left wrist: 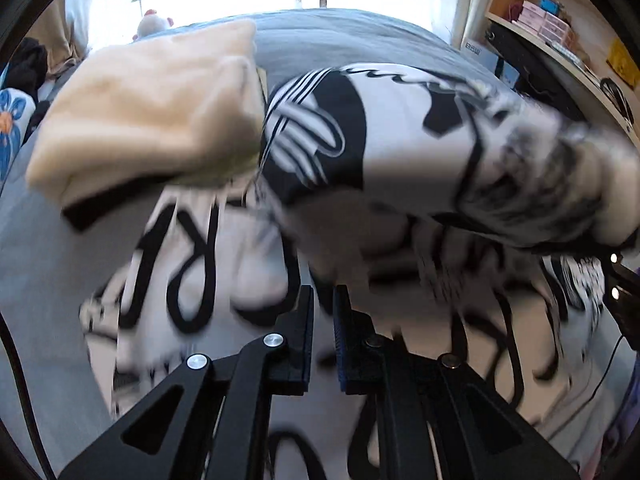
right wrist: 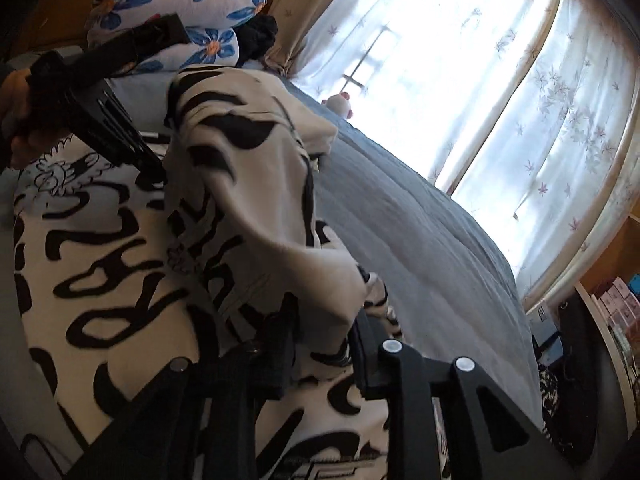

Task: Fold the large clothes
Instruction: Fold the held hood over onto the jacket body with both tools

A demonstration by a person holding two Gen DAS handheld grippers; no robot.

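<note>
A large white garment with bold black lettering (left wrist: 400, 140) (right wrist: 100, 240) is spread on the bed, and one part of it is lifted into a ridge between the two grippers. My left gripper (left wrist: 323, 300) (right wrist: 158, 168), held by a hand (right wrist: 16, 92), has its fingers nearly together and pinches the garment's raised edge. My right gripper (right wrist: 322, 332) has its jaws apart. A fold of the garment hangs loosely between its fingers. The picture is blurred with motion.
A folded beige cloth (left wrist: 152, 112) lies on the grey-blue bed cover (left wrist: 340, 40) (right wrist: 420, 220) beyond the garment. Blue-flowered pillows (right wrist: 180, 4) and dark clothing sit at the bed's head. A plush toy (right wrist: 340, 104) rests by the curtained window (right wrist: 480, 80). A shelf unit (left wrist: 560, 28) stands at the right.
</note>
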